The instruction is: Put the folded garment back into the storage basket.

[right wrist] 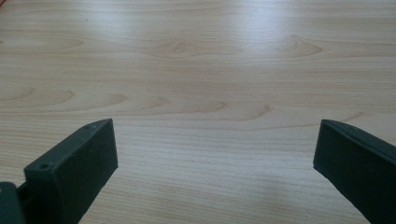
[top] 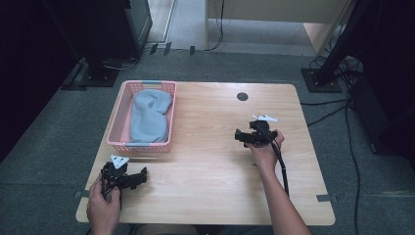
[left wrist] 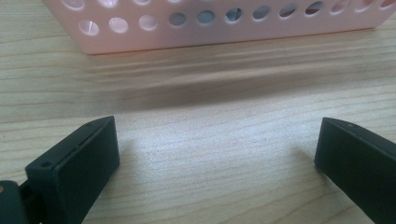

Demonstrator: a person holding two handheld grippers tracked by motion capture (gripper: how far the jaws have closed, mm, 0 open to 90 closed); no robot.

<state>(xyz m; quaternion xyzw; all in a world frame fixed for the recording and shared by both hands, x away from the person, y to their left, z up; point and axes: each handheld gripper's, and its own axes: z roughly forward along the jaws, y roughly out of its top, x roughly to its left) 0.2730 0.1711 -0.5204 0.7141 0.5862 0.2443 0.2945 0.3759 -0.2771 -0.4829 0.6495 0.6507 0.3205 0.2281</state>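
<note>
Both grippers stand with jaws wide apart, holding nothing: left gripper (top: 142, 176) just in front of the pink basket (top: 117, 117), right gripper (top: 238, 135) well to its right. A grey cloth (top: 148, 115) lies inside the basket.

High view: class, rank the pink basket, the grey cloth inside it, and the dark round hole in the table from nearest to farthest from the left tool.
Measured from the left tool, at the table's near left:
1. Pink basket: its near wall lies just beyond the tool.
2. Grey cloth: inside the basket, farther back.
3. Dark round hole: far side of the table, to the right.
</note>
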